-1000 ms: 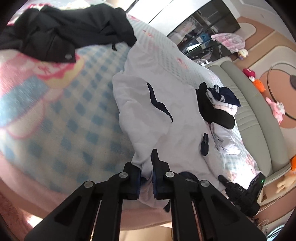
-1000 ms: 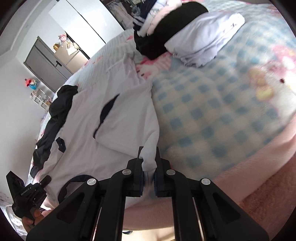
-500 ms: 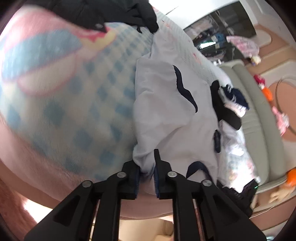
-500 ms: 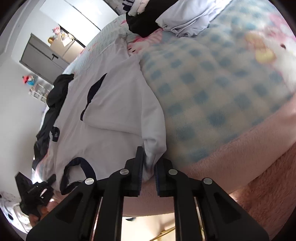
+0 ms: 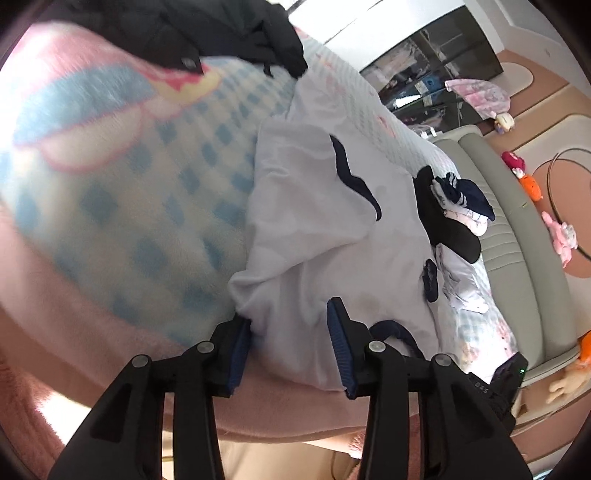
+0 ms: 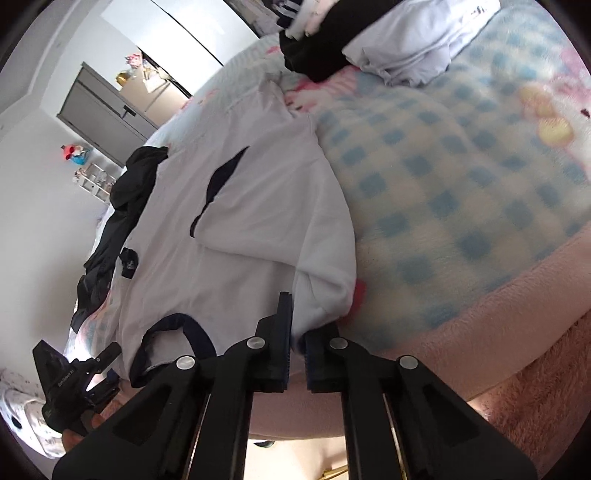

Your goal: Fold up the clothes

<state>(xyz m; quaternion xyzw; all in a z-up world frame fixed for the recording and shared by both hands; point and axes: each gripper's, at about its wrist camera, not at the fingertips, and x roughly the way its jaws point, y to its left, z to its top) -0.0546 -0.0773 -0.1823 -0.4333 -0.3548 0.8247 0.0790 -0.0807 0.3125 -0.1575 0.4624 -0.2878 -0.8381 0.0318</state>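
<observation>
A white T-shirt with navy collar and sleeve trim (image 5: 317, 236) lies on the checked blanket, collar towards me, both sleeves folded in. My left gripper (image 5: 288, 336) is open, its jaws wide apart around the shirt's near left shoulder edge. My right gripper (image 6: 297, 332) has its jaws slightly apart, with the shirt's (image 6: 236, 236) right shoulder fold lying between them, loosely held at most. The left gripper also shows in the right wrist view (image 6: 70, 380).
A black jacket (image 5: 207, 33) lies at the far left. A stack of folded clothes (image 6: 376, 37) sits on the blanket (image 6: 461, 177) to the right. A sofa (image 5: 517, 229) and toys are beyond the bed. The bed's pink edge (image 5: 110, 332) is just below me.
Both grippers lowered the shirt's shoulders onto the blanket near the bed edge. The left gripper opened wide and let go. The right gripper's jaws have parted slightly.
</observation>
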